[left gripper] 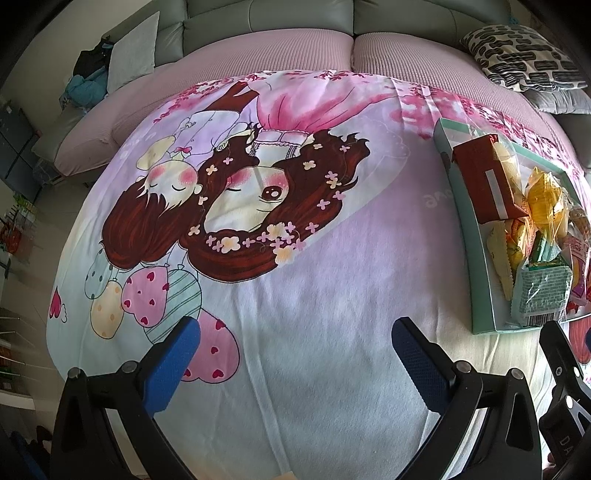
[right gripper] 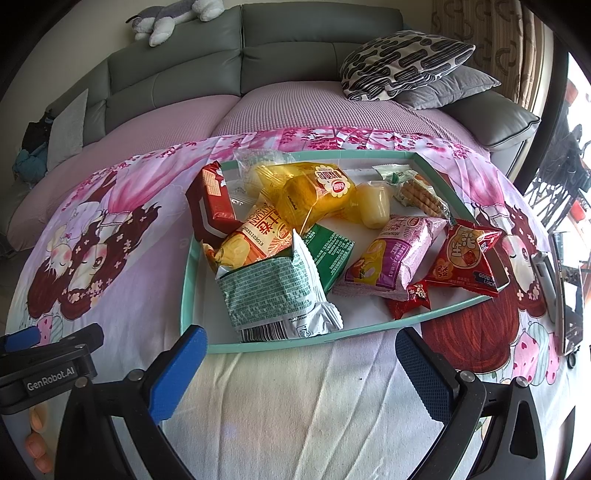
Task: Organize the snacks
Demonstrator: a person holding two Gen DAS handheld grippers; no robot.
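A shallow teal tray (right gripper: 186, 284) lies on a cartoon-print cloth and holds several snack packs: a dark red wafer pack (right gripper: 212, 206), a yellow bag (right gripper: 314, 192), a green-grey pack (right gripper: 273, 295), a pink pack (right gripper: 395, 254) and a red pack (right gripper: 465, 258). My right gripper (right gripper: 299, 363) is open and empty just in front of the tray's near rim. My left gripper (left gripper: 295, 350) is open and empty over bare cloth, left of the tray (left gripper: 480, 258). The left gripper also shows at the left edge of the right wrist view (right gripper: 48, 354).
A grey sofa (right gripper: 295, 55) with pink seat covers stands behind the cloth, with a patterned pillow (right gripper: 402, 62) at the right. A phone or tablet on a stand (right gripper: 569, 295) sits at the cloth's right edge. A plush toy (right gripper: 170, 18) lies on the sofa back.
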